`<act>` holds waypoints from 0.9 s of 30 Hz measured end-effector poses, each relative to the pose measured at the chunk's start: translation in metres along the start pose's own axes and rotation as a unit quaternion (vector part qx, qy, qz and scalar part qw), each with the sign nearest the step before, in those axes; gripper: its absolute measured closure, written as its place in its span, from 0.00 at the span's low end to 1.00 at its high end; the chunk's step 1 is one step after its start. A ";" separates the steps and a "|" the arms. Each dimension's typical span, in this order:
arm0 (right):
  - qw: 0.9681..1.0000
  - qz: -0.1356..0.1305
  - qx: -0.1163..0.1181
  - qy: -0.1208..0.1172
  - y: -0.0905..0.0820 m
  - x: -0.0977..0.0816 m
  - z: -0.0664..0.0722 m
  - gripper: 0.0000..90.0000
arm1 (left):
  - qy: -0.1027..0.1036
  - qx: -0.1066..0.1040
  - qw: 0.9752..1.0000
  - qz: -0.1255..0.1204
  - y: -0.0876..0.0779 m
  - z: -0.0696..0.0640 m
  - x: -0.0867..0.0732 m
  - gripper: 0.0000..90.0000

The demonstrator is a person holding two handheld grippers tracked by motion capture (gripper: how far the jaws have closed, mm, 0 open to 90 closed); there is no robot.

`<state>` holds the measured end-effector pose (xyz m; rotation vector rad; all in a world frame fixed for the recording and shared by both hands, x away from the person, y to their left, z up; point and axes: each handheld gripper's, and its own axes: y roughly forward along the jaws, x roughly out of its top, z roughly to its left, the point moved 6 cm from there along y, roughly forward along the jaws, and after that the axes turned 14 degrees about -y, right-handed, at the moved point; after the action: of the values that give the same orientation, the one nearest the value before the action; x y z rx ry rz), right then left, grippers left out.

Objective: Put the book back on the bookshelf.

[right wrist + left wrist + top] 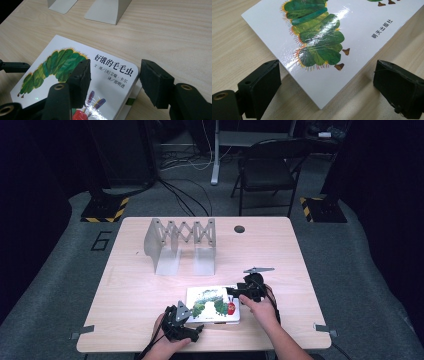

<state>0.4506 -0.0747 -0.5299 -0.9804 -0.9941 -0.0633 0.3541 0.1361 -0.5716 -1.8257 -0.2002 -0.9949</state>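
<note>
A: Item one, the picture book [212, 304]. Where does it lie?

B: Flat on the table [140, 285], cover up, at the near edge between the two hands. White board cover, green caterpillar, red head at the right end. Unlifted, so the main work looks not yet done.

A: Item two, the left gripper [186, 323].

B: At the book's near left corner. In the left gripper view that corner points into the gap, and both jaws stand wide on either side of it, touching nothing. Open, no grip.

A: Item three, the right gripper [239, 294].

B: At the book's right edge. In the right gripper view one jaw hangs over the cover beside the title, the other sits out past the edge, over bare wood. The thick edge lies between them. I judge the pads not yet pressing on it: a gap shows on the outer side. Whether the inner pad rests on the cover I cannot tell.

A: Item four, surroundings.

B: An expandable metal book rack [181, 244] stands farther back on the table, well apart from the book, slots vacant. A folding chair [267, 167] behind the table.

A: Status?

B: Likely the book goes to the rack. Done: approach, both grippers in place. Left: closing on the edge, lifting, standing it up, carrying it over.
</note>
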 end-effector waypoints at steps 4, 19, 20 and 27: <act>1.000 -0.005 0.005 0.001 -0.002 0.001 0.002 0.48 | -0.004 0.002 1.000 0.006 0.000 0.000 0.000 0.04; 1.000 -0.025 0.016 -0.007 -0.008 0.008 0.009 0.48 | 0.004 0.032 0.999 0.017 0.002 0.000 0.006 0.02; 1.000 -0.025 0.016 -0.005 -0.009 0.008 0.009 0.48 | 0.004 0.032 0.999 0.017 0.002 0.000 0.006 0.02; 1.000 -0.025 0.019 -0.003 -0.008 0.008 0.010 0.48 | 0.002 0.038 0.999 0.017 0.003 0.001 0.007 0.01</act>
<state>0.4442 -0.0693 -0.5170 -0.9212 -1.0225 -0.0815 0.3609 0.1335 -0.5692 -1.7520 -0.2021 -0.9551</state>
